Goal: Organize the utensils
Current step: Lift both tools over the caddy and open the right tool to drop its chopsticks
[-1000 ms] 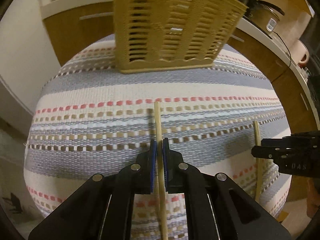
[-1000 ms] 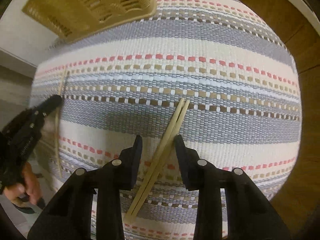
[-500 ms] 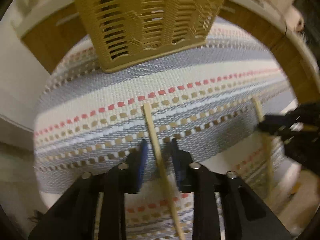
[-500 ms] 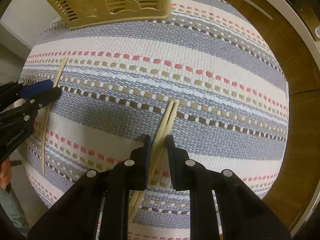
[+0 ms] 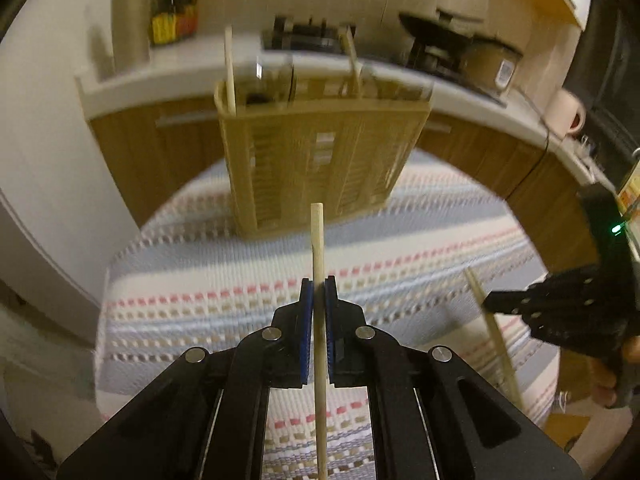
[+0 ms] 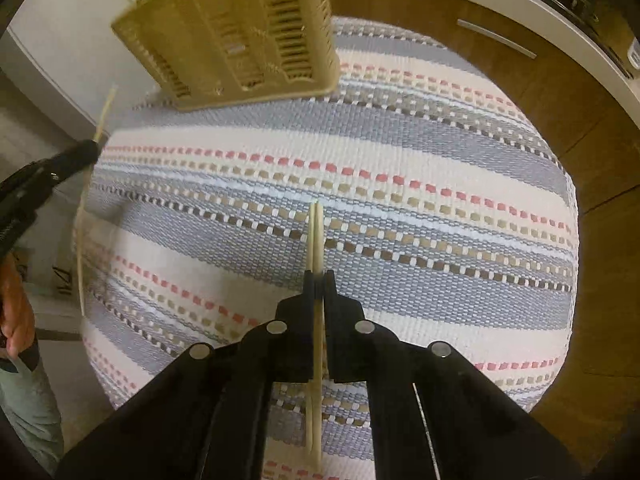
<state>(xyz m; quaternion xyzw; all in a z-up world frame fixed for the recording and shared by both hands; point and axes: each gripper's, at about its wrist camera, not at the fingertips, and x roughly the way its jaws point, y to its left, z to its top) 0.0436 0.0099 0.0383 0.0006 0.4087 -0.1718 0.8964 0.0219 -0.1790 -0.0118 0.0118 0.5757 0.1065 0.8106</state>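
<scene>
My left gripper (image 5: 319,280) is shut on a single wooden chopstick (image 5: 317,240) and holds it lifted above the striped mat (image 5: 200,280), pointing toward the tan slotted utensil basket (image 5: 320,160). Two chopsticks (image 5: 229,72) stand in the basket. My right gripper (image 6: 319,274) is shut on a pair of chopsticks (image 6: 315,236) just above the mat (image 6: 400,140). The basket (image 6: 240,36) lies at the far left of the right wrist view. The right gripper (image 5: 496,303) also shows at the right of the left wrist view, the left gripper (image 6: 86,152) at the left of the right wrist view.
A white counter (image 5: 168,76) with wooden cabinets (image 5: 160,136) runs behind the table. On it stand a paper roll (image 5: 130,24), a stove (image 5: 304,36), a pan (image 5: 440,32) and a pink mug (image 5: 566,110). A white wall (image 5: 40,160) is left.
Both grippers closed on their chopsticks and lifted them off the mat. The left gripper tilted up, so the whole basket and the counter came into view.
</scene>
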